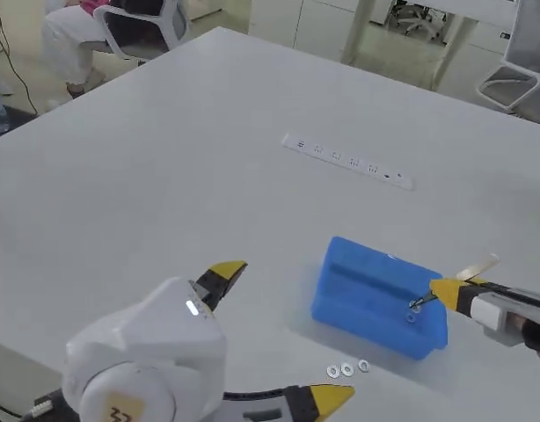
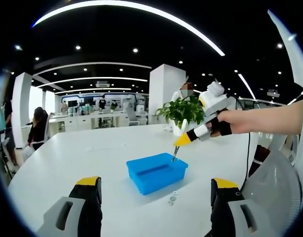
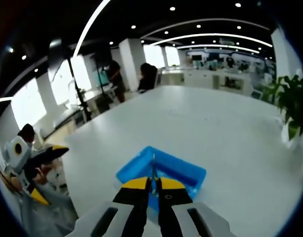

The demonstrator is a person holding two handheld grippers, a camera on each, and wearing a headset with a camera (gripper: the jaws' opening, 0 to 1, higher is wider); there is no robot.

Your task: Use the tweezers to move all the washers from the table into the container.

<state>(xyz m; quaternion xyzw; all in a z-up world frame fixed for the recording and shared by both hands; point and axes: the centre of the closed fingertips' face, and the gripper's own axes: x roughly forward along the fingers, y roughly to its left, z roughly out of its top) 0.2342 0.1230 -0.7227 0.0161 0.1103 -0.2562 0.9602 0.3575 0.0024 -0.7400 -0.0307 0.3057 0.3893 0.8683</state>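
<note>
The right gripper point(image 1: 439, 290) reaches in from three o'clock, its jaws pressed together on the tweezers point(image 1: 421, 301). The tweezers' tip hangs over the right end of the blue container point(image 1: 358, 286). A small ring point(image 1: 411, 316) shows just under that tip, inside the container; I cannot tell whether the tweezers pinch it. Three washers point(image 1: 346, 369) lie in a short row on the white table point(image 1: 164, 176), just off the container's near wall at about seven o'clock. The left gripper point(image 1: 292, 331) hovers near the container at eight o'clock, its jaws wide apart with nothing between them. A power strip point(image 1: 347, 161) lies well beyond the container, toward twelve o'clock.
</note>
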